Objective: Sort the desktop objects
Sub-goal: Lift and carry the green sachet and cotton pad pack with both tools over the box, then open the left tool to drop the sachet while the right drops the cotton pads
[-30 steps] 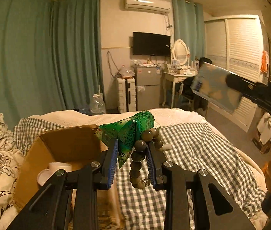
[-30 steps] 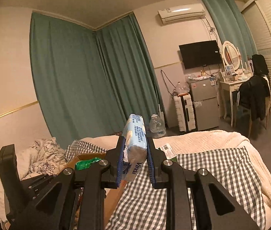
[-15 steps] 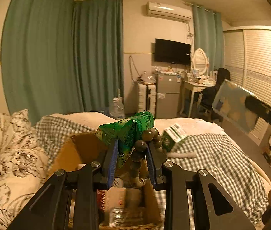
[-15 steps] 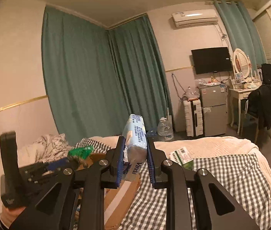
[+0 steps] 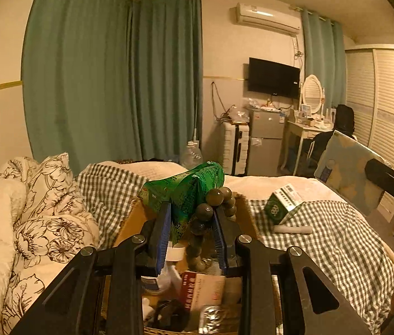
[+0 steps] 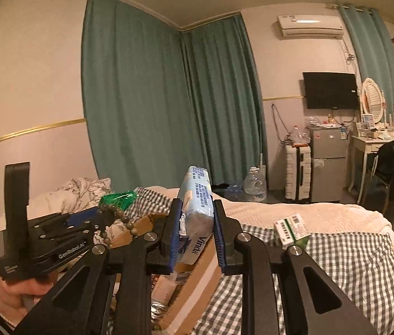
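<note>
My left gripper point(image 5: 191, 217) is shut on a green packet point(image 5: 185, 192) and a string of brown beads point(image 5: 205, 220), held above an open cardboard box point(image 5: 134, 220) with several items inside. The left gripper also shows in the right wrist view point(image 6: 85, 220), with the green packet point(image 6: 117, 198) and beads point(image 6: 118, 217). My right gripper point(image 6: 195, 223) is shut on a blue Vinda tissue pack point(image 6: 197, 209), over the box's right wall point(image 6: 197, 287). A green-and-white medicine box point(image 5: 284, 203) lies on the checked cloth point(image 5: 322, 237).
A white tube point(image 5: 291, 229) lies by the medicine box. Floral pillows point(image 5: 38, 209) lie left of the cardboard box. The medicine box also shows in the right wrist view point(image 6: 291, 230). Fridge, suitcase and desk stand beyond the bed.
Both grippers have moved left and over the cardboard box with their loads; the box's inside now shows below the left gripper. Both stay shut.
</note>
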